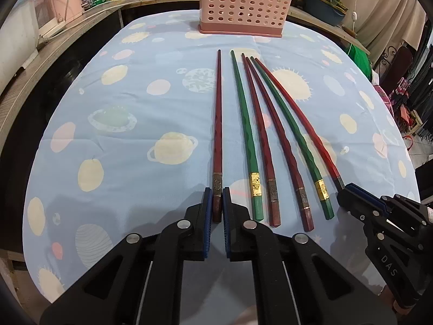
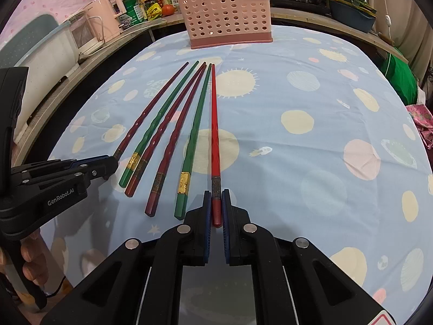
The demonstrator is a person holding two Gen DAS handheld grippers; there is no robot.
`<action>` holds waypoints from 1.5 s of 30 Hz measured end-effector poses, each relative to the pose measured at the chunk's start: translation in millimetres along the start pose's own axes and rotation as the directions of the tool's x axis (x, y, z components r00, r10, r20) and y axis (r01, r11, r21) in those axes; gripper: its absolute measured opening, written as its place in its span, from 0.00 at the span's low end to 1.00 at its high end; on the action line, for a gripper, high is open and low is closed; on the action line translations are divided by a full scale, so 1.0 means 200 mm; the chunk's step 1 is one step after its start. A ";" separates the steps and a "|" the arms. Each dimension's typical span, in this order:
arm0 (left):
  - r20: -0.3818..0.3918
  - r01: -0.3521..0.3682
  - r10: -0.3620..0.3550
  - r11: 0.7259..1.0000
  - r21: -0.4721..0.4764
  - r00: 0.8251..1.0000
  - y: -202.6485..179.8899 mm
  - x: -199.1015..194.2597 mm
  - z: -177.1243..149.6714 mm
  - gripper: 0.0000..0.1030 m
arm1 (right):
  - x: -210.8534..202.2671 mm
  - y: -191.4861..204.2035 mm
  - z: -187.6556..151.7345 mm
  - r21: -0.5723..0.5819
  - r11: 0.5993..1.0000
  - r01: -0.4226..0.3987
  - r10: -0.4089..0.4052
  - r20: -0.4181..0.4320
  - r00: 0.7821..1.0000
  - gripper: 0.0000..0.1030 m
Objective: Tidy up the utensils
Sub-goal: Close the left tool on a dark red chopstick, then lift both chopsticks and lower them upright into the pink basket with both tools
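- Six chopsticks lie side by side on the tablecloth [image 1: 108, 140], long axes pointing away from both tongs toward the pink basket [image 1: 243, 5] at the far edge, thick ends nearest the tongs.
- Left gripper [image 1: 216, 203] is pinching the thick end of the leftmost dark red chopstick [image 1: 217, 124]; the stick runs straight ahead between the pads.
- Right gripper [image 2: 216, 203] is pressed together on the thick end of the rightmost bright red chopstick [image 2: 215, 135], also in line with its fingers.
- Four between them are untouched: two green chopsticks [image 1: 245, 124], two dark red.
- Likely next: lift each stick and carry it forward to the basket, tips leading.
- Sticks are slim, tapered, glossy with wavy-cut shafts and metallic bands near the thick end; probably slippery. Basket is perforated plastic, upright. Cloth is soft, planet print.
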State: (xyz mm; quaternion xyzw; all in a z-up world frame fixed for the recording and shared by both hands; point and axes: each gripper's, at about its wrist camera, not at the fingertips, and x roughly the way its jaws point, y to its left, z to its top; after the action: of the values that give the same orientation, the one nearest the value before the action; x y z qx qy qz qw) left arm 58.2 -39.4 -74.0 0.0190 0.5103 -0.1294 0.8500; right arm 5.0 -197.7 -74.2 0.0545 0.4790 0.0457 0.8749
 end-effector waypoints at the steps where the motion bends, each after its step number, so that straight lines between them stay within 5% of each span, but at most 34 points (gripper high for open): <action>1: 0.000 0.002 -0.002 1.000 -0.002 1.000 0.00 0.00 0.00 0.07 | 0.00 0.00 0.00 0.002 1.000 0.000 0.000 0.001 1.000 0.07; 9: 0.014 0.008 -0.007 1.000 -0.024 1.000 0.02 -0.05 0.03 0.07 | -0.07 -0.04 0.02 0.024 1.000 0.000 -0.001 0.024 1.000 0.07; 24: 0.156 0.065 -0.051 0.994 -0.087 0.986 0.09 -0.33 0.22 0.07 | -0.35 -0.14 0.24 0.091 0.995 -0.040 0.023 0.178 0.984 0.07; 45: 0.383 0.088 -0.049 0.992 -0.085 0.922 0.14 -0.68 0.69 0.07 | -0.66 -0.28 0.64 0.134 0.988 -0.075 0.020 0.377 0.926 0.07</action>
State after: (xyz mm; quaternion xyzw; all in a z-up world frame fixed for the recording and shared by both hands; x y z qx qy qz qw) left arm 121.9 -8.1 108.3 -0.0672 0.3421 -0.1342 0.9276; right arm 43.8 -276.8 97.1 0.1375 0.3038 0.0206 0.9425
